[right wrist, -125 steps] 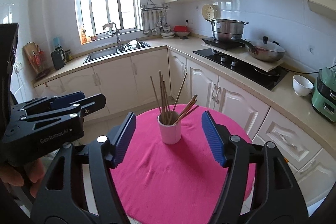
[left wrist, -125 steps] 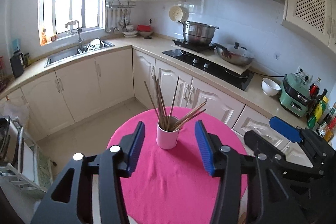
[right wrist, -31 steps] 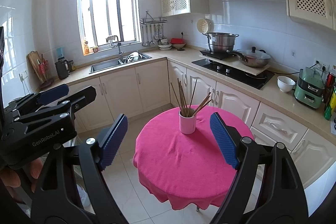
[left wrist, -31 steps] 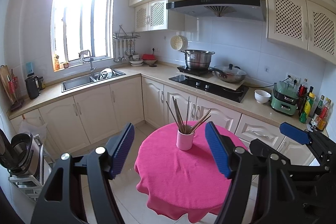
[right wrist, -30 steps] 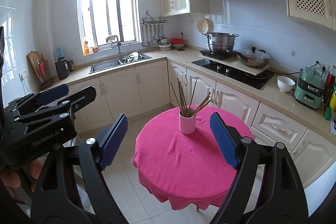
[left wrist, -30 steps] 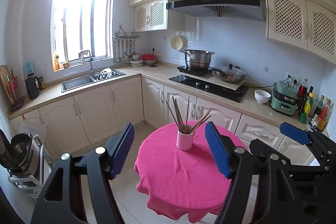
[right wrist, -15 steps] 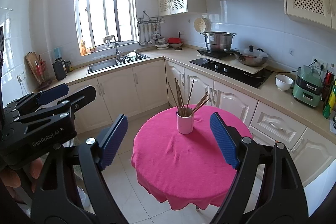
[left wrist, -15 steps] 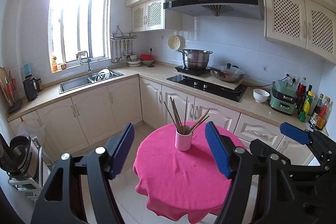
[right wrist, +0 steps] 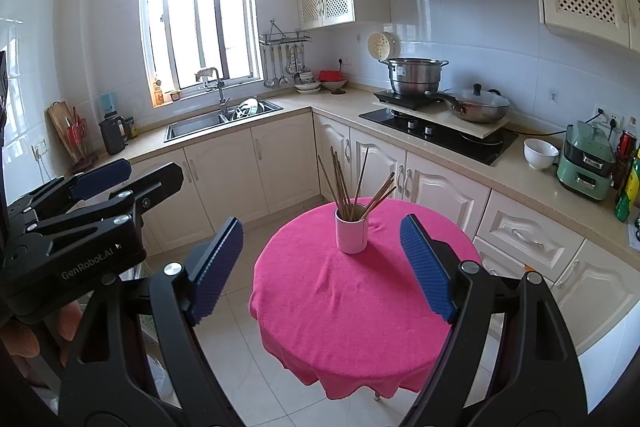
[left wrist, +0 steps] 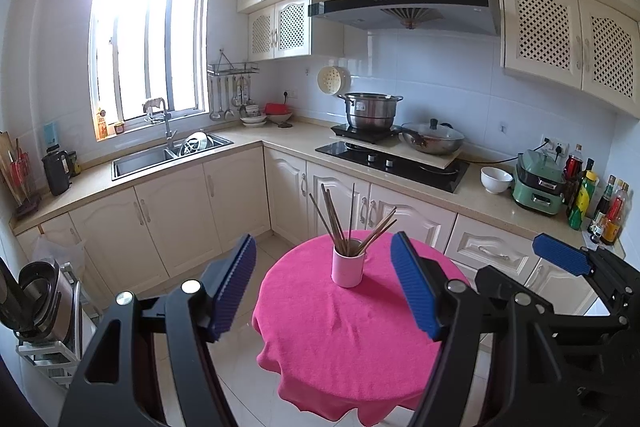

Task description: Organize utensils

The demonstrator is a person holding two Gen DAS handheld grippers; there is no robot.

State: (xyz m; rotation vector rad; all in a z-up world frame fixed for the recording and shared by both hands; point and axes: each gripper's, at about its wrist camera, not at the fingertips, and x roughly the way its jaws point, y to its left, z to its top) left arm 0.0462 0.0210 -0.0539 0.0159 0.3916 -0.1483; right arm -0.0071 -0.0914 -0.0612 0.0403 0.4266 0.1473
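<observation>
Left gripper (left wrist: 324, 287) held wide open, nothing between its blue pads, aimed slightly downward at a small round bench (left wrist: 348, 339) draped in a pink cloth. Right gripper (right wrist: 320, 263) likewise wide open and empty, beside the left one and facing the same way; each shows at the edge of the other's view. A white cup (left wrist: 347, 269) stands upright on the far half of the bench, well apart from both grippers. In it a bundle of chopsticks (left wrist: 340, 219), wooden by the look of them; some stand nearly upright, a few lean out to the right. Exact count hard to read from here. The rest of the cloth around the cup is bare. Behind the bench: cream cabinets, a sink (left wrist: 160, 155) under the window, a steel pot (left wrist: 370, 111) and a lidded wok (left wrist: 432, 139) at the hob, a white bowl (left wrist: 496, 179) on the counter.
</observation>
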